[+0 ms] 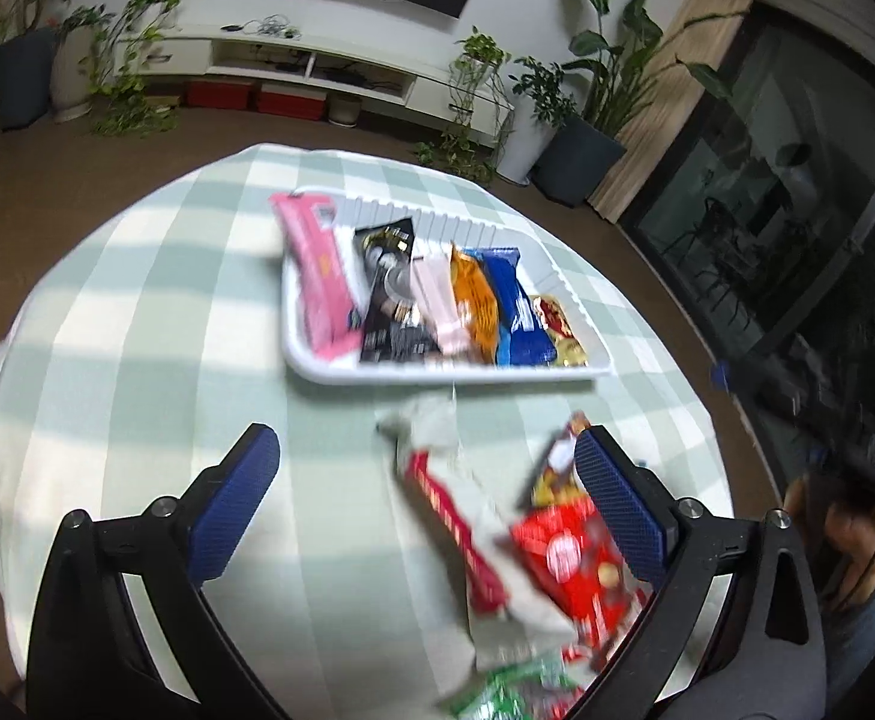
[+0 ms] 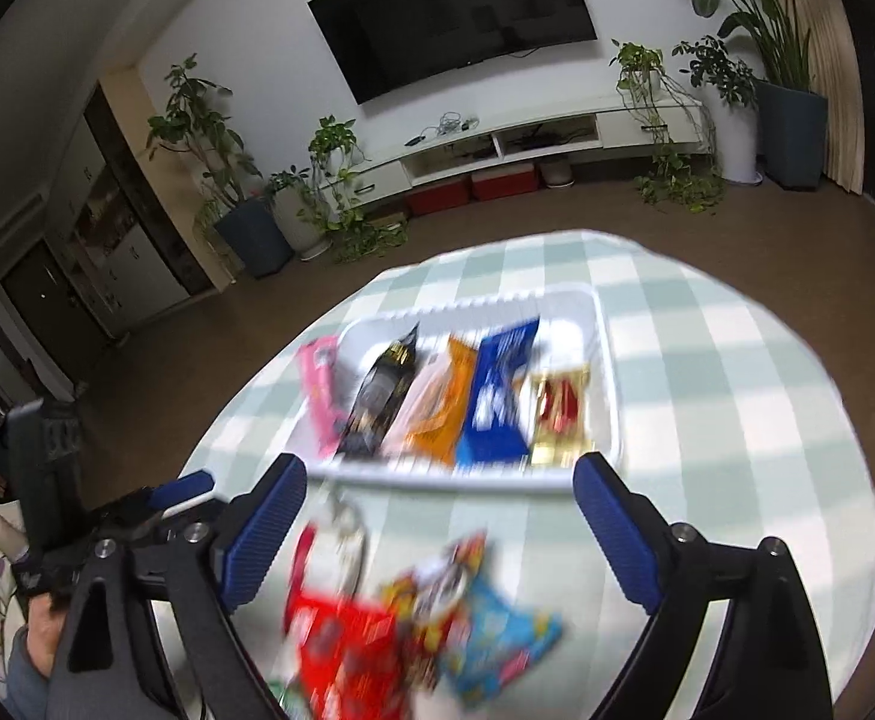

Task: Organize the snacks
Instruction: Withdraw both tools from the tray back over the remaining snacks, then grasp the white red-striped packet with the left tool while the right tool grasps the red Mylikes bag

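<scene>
Toward the far edge of the checked-cloth surface (image 1: 137, 312) sits a white plastic tray (image 1: 317, 369) with six snack packets in a row. Loose packets, including a red foil one (image 1: 563, 564), lie heaped at the near edge. Left hand-held gripper (image 1: 425, 504) and right hand-held gripper (image 2: 440, 516) both hover wide open, empty. Judgement: pinch one loose packet by its end seam and lay it parallel with the row.

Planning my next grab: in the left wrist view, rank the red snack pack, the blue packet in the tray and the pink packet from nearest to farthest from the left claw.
1. red snack pack, beside the left claw, right finger.
2. blue packet, tray's right part.
3. pink packet, tray's far-left end.
</scene>
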Demonstrator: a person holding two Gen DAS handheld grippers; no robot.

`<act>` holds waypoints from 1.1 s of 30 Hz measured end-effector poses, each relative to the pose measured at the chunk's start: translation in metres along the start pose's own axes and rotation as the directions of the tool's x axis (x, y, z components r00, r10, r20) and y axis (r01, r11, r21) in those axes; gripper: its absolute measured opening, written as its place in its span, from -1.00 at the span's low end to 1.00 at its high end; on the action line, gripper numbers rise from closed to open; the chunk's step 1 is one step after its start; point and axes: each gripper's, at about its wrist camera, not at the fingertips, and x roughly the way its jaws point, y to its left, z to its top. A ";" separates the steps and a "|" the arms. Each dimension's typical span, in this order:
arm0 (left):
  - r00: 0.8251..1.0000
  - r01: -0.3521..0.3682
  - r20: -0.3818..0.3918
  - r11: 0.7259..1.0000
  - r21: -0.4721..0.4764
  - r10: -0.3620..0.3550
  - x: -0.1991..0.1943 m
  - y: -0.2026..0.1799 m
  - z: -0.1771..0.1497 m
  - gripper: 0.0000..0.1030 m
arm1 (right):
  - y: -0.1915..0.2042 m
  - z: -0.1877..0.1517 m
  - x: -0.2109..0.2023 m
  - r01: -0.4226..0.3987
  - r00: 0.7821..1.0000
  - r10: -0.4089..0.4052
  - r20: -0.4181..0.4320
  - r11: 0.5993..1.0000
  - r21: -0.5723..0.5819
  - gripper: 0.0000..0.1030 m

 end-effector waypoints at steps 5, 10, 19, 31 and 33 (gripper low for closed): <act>1.000 0.009 -0.001 0.999 -0.046 -0.009 -0.023 0.008 -0.043 0.98 | 0.017 -0.062 -0.010 0.022 0.999 -0.022 -0.027 1.000 -0.022 0.81; 1.000 0.018 -0.024 0.997 -0.072 -0.020 -0.034 0.012 -0.078 0.98 | 0.034 -0.095 -0.003 0.037 0.998 -0.041 -0.051 0.997 -0.062 0.81; 1.000 0.009 -0.014 0.997 -0.073 -0.010 -0.050 0.010 -0.103 0.98 | 0.060 -0.110 0.028 0.064 0.989 -0.085 -0.121 0.984 -0.165 0.33; 1.000 0.001 -0.020 0.997 -0.071 -0.002 -0.049 0.009 -0.103 0.98 | 0.066 -0.112 0.048 0.093 0.980 -0.125 -0.156 0.975 -0.202 0.07; 1.000 -0.001 -0.022 0.998 -0.068 0.000 -0.049 0.008 -0.102 0.98 | 0.067 -0.112 0.053 0.098 0.977 -0.133 -0.166 0.974 -0.206 0.07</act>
